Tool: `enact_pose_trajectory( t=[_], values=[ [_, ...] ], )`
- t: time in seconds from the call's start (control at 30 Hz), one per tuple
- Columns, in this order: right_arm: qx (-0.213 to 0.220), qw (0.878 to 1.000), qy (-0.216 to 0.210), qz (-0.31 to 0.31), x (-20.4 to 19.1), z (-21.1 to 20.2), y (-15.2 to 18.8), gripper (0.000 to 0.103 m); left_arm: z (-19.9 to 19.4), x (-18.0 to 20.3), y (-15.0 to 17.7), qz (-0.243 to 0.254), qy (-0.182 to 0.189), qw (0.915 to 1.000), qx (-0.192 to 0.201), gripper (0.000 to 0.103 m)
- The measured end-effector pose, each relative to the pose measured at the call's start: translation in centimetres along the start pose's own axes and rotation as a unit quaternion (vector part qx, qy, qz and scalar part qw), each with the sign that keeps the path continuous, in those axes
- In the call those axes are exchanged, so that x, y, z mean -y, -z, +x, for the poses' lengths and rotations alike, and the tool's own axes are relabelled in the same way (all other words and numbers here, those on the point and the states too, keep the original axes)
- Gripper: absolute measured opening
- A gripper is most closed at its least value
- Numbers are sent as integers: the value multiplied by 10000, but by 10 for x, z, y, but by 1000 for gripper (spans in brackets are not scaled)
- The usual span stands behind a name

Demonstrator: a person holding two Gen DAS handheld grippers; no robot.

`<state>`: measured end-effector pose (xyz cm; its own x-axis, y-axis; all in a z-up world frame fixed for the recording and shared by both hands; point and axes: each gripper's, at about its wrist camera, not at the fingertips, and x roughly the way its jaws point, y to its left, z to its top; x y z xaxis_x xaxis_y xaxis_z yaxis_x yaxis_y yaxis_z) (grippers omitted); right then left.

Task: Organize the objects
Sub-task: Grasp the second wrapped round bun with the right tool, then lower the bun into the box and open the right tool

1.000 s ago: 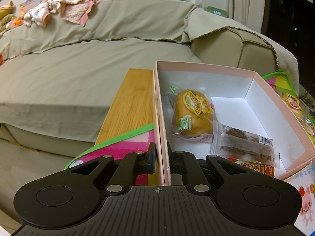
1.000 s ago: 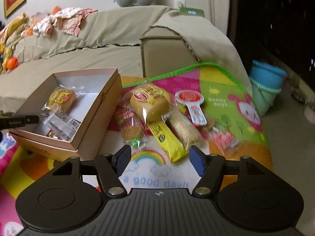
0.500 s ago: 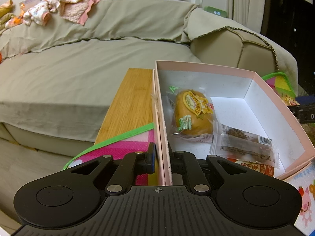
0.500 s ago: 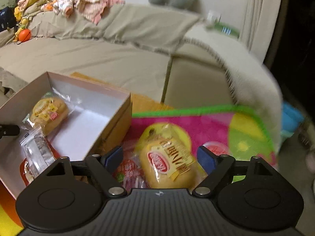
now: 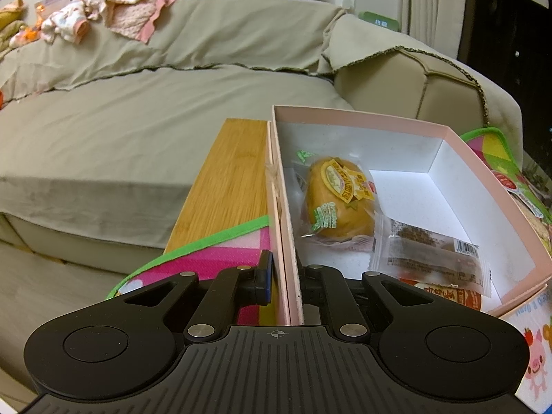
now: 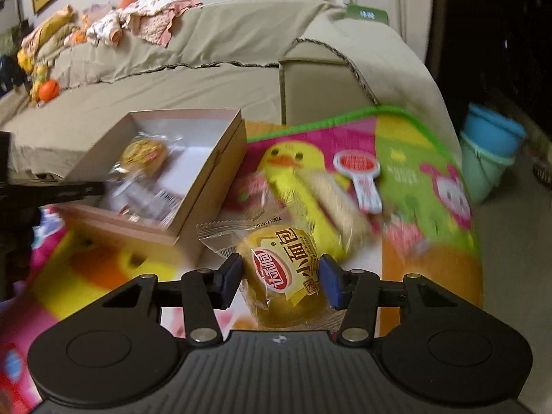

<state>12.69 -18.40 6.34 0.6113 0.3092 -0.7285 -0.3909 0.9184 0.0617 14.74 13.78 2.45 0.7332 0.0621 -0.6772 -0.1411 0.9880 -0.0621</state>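
The left gripper [image 5: 284, 277] is pinching the left wall of the pink box [image 5: 358, 114], clenched tight on it. The box is sitting on the colourful mat [image 6: 424, 172], near its left edge. Inside are lying a yellow bun [image 5: 339, 200] and a clear snack pack [image 5: 431, 255]. The right gripper [image 6: 281, 281] is closing around a wrapped bun [image 6: 286, 272], and its pads are touching the wrapper. More snacks [image 6: 331, 193] are lying in the middle of the mat.
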Motion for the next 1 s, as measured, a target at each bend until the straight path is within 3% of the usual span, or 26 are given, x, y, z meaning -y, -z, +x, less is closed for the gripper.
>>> enact_pose_trajectory(
  t=[0.17,0.3,0.57,0.67,0.73,0.87,1.0],
  values=[
    [-124,9996,-218,108,-13,-24,16,49,0,0,0,-7,8,10000,2,11],
    [186,9984,-542,3,-34,-43,2,49,0,0,0,-18,16,10000,0,11],
    [1056,9898,-912,-284,-82,-32,-82,49,0,0,-1,-56,56,10000,-17,12],
    [1325,9876,-715,-446,-101,-5,-115,55,0,-1,0,-62,64,10000,-32,12],
    [1259,9891,-657,-380,-106,13,-124,59,0,-1,0,-49,77,10000,-28,12],
    [992,9915,-839,-114,-94,27,-113,65,1,-2,0,-71,108,9999,-27,13],
    [831,9951,-527,-10,-68,27,-84,65,1,-2,0,-83,113,9999,-17,13]
  ],
)
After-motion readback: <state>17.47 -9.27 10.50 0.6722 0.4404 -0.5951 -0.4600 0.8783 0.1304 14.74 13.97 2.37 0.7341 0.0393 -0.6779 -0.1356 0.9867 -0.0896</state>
